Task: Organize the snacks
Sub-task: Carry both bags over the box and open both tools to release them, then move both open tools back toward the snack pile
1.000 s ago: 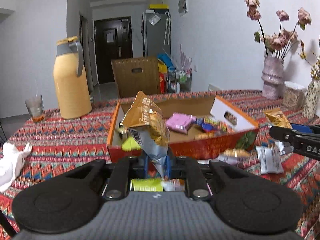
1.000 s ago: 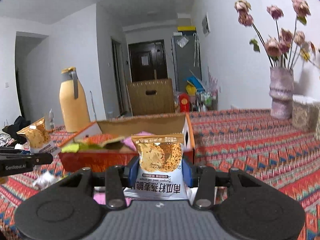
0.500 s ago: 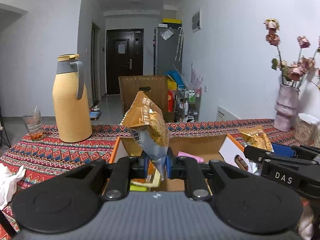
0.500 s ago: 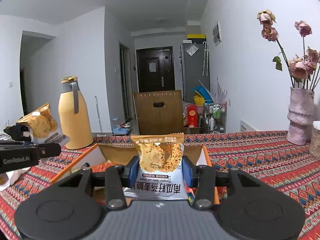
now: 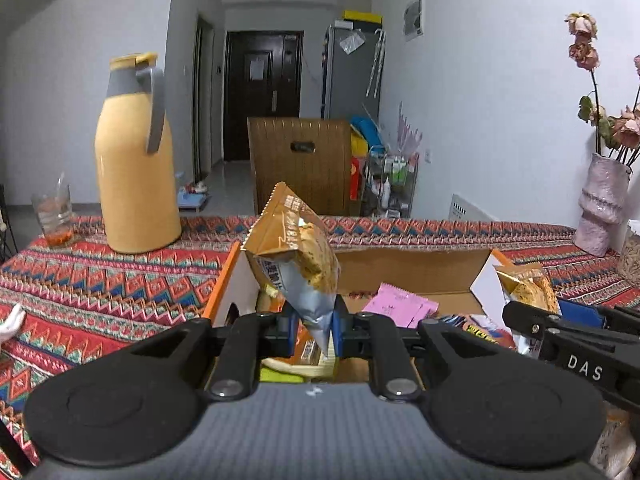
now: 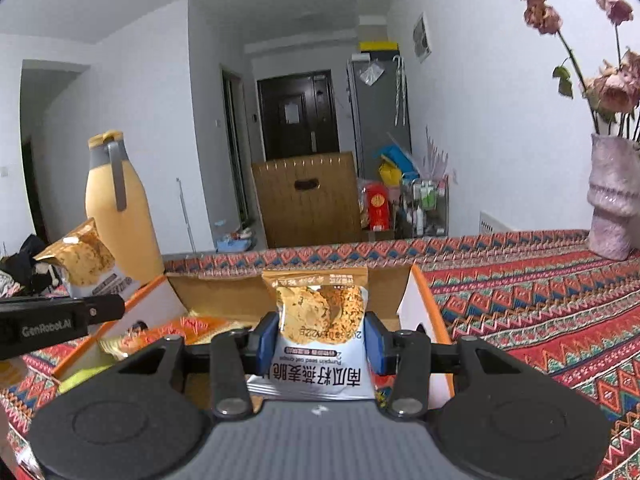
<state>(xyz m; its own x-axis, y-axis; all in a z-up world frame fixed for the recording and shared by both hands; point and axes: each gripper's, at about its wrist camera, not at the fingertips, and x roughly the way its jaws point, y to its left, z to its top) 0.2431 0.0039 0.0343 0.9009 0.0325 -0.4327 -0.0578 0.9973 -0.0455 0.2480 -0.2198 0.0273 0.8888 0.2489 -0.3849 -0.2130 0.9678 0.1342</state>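
While both grippers hang over the open box [image 5: 416,268] on the tabletop [image 5: 120,280], the left gripper [image 5: 312,330] pinches only its snack bag's [image 5: 296,252] bottom corner (the top leans), so it may twist free; the right gripper's [image 6: 318,344] fingers clamp another packet [image 6: 320,320] squarely.

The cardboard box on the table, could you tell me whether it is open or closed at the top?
Open. The cardboard box has no lid over it, and loose packets such as a pink packet lie visible inside.

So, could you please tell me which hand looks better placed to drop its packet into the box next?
Probably the right: its oat crisp packet hangs over the open cardboard box.
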